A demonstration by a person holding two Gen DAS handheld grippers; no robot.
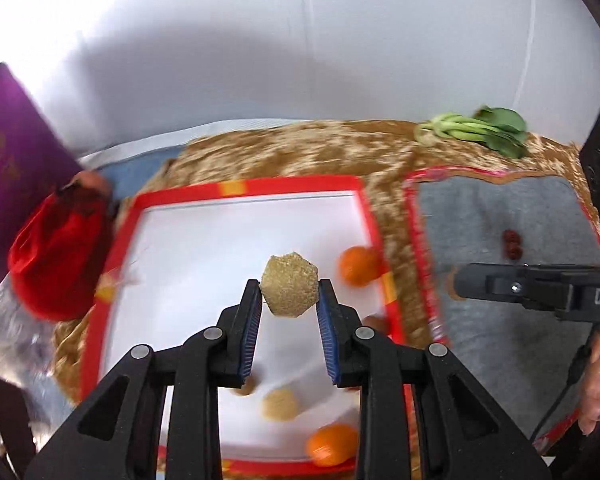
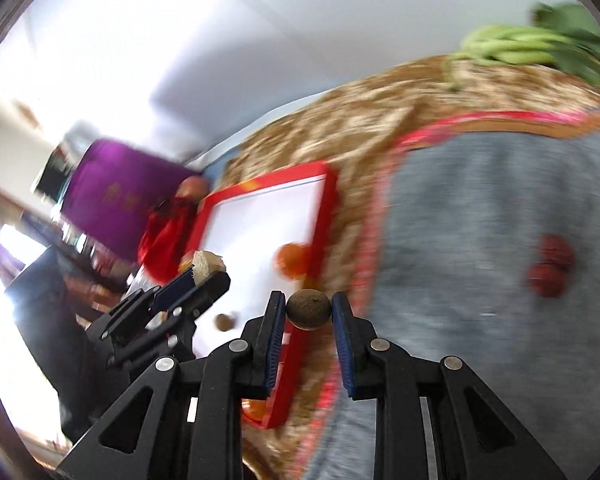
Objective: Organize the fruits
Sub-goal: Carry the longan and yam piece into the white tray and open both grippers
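Observation:
My left gripper (image 1: 289, 286) is shut on a rough tan, faceted lump (image 1: 288, 300), held above the white tray with a red rim (image 1: 252, 188). On the tray lie two oranges (image 1: 356, 266) (image 1: 330, 444), another tan ball (image 1: 280, 402) and a small brown fruit (image 1: 246, 386). My right gripper (image 2: 309, 300) is shut on a small round brown fruit (image 2: 309, 312), over the tray's right edge beside the grey mat (image 2: 480, 208). Dark red dates (image 2: 550, 268) lie on that mat. In the right wrist view the left gripper (image 2: 206, 276) shows at the left with its tan lump (image 2: 208, 264).
A red bag (image 1: 56, 256) and a purple box (image 1: 16, 160) stand left of the tray. Leafy greens (image 1: 476, 130) lie at the far right of the brown patterned cloth (image 1: 300, 152). The right gripper (image 1: 460, 280) reaches in from the right, a hand (image 1: 596, 392) behind it.

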